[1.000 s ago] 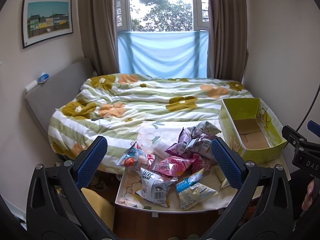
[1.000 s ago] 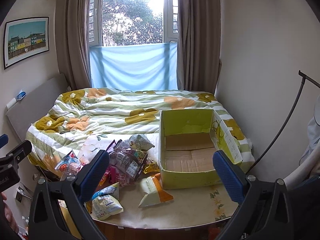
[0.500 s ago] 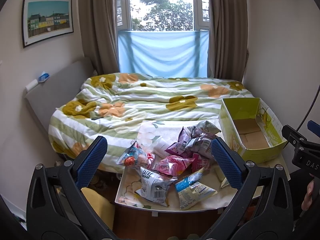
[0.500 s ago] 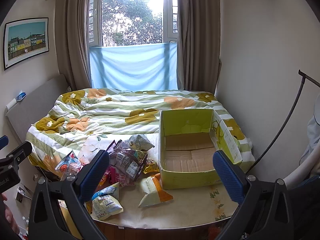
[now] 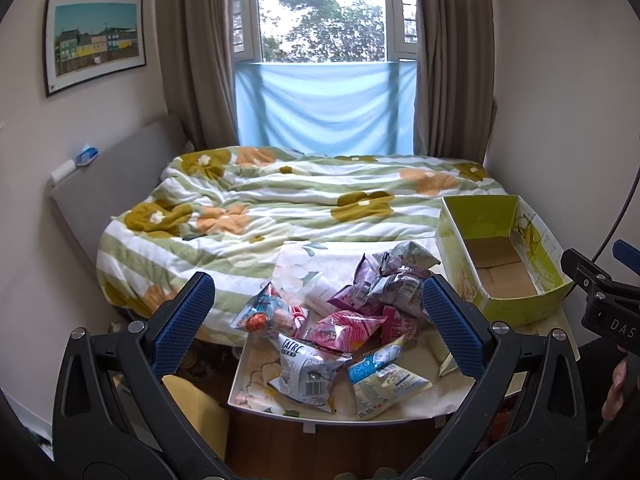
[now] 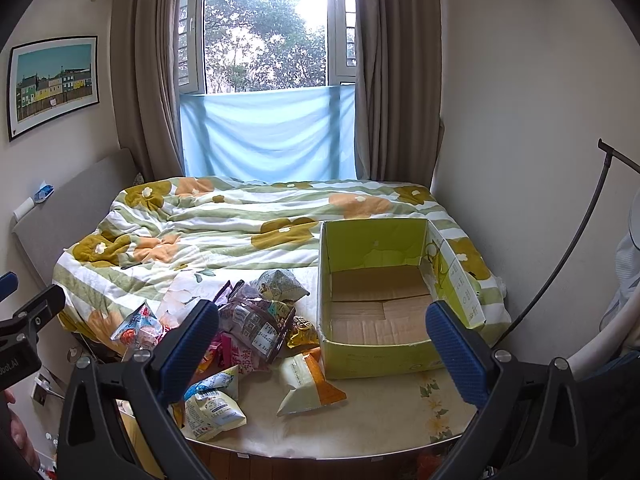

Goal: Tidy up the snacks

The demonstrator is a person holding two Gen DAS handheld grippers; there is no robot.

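both tongs are wide apart and hold nothing. the left tongs [image 5: 318, 320] hang above the near edge of the table [image 5: 404, 410], over the snacks [image 5: 344, 320]; the right tongs [image 6: 322, 344] hang over the table between the snacks and the box [image 6: 376, 354].

the snacks lie in a loose heap on the left part of the table, at the foot of the bed [image 6: 248, 220]: purple bags [image 5: 394, 284] at the back, a pink bag [image 5: 346, 326] in the middle, a silver bag [image 5: 306, 374] and a blue-and-white bag [image 5: 384, 376] at the near edge. an orange-and-cream bag [image 6: 308, 380] lies apart from the heap, just beside the box's near left corner.

the box is green, open at the top, with only bare cardboard showing inside. it stands on the right part of the table, against the bed.
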